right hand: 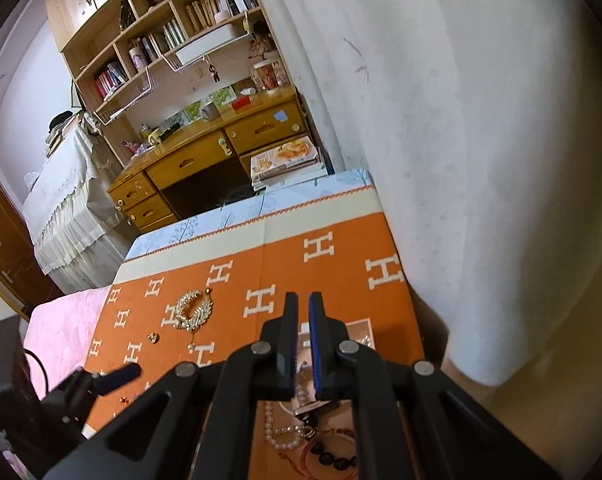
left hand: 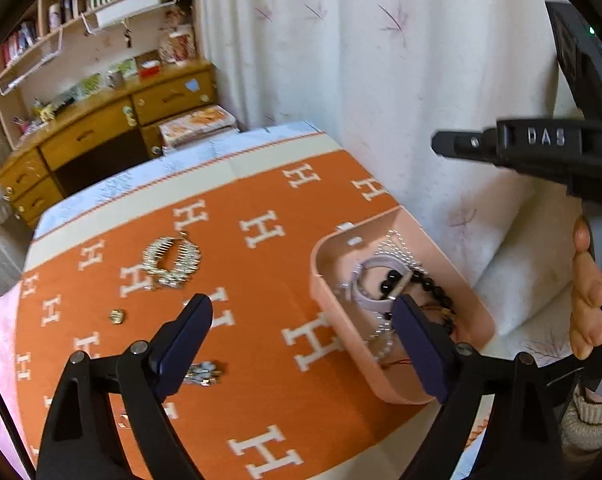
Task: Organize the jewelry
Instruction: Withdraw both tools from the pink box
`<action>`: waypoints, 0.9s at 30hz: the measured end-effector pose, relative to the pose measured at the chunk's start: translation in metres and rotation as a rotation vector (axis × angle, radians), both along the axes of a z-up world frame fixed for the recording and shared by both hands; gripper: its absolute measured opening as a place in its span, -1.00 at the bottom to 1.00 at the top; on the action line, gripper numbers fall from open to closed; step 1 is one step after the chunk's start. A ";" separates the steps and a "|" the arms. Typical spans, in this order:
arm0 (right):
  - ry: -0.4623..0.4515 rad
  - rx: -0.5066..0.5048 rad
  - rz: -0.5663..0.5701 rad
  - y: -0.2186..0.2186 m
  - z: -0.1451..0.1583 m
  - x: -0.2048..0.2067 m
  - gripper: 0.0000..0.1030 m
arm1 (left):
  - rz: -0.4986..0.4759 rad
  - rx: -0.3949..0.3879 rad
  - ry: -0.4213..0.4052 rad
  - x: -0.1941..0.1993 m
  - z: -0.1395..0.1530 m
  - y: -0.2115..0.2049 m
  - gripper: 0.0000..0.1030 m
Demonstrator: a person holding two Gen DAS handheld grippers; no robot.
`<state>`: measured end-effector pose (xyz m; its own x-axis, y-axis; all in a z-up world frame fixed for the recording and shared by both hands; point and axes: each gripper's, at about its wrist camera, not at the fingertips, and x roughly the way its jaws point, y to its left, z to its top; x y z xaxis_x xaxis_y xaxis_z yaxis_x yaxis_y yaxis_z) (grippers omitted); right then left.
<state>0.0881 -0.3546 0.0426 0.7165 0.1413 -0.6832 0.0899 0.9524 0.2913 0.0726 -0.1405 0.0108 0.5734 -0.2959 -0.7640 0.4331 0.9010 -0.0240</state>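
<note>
A pink tray [left hand: 381, 384] lies on the orange cloth at the right. It holds a white bangle [left hand: 365, 300], black beads [left hand: 433, 284] and a pearl strand [left hand: 381, 340]. My left gripper [left hand: 301, 300] hangs open over the tray's left edge, with nothing between its fingers. On the cloth to its left lie a leaf-shaped brooch [left hand: 171, 260], a small gold piece [left hand: 117, 316] and a silver piece [left hand: 203, 372]. My right gripper [right hand: 304, 308] is shut above the tray [right hand: 361, 328], with pearls [right hand: 281, 436] and black beads [right hand: 337, 456] below it. I see nothing held in it.
The orange cloth [left hand: 261, 200] with white H letters covers the table, and a pink cover [right hand: 61, 332] lies at its left. A white curtain [left hand: 381, 60] hangs behind the tray. Beyond the far edge stand a wooden desk [right hand: 189, 168] and bookshelves. A hand [left hand: 589, 292] grips the right tool.
</note>
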 end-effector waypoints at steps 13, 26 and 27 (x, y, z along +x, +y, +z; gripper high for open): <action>0.064 -0.031 0.064 0.034 -0.016 -0.011 -0.89 | 0.105 0.015 -0.035 -0.012 0.005 0.054 0.75; 0.133 -0.046 0.189 0.088 -0.028 -0.007 -0.59 | 0.299 0.038 -0.034 -0.013 0.007 0.152 0.75; 0.132 -0.047 0.199 0.093 -0.027 -0.006 -0.48 | 0.313 0.043 -0.036 -0.011 0.009 0.160 0.78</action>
<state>0.0822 -0.2621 0.0156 0.5814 0.2368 -0.7784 -0.0668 0.9674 0.2444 0.0613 0.0191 0.0194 0.6586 -0.0686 -0.7493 0.1341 0.9906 0.0272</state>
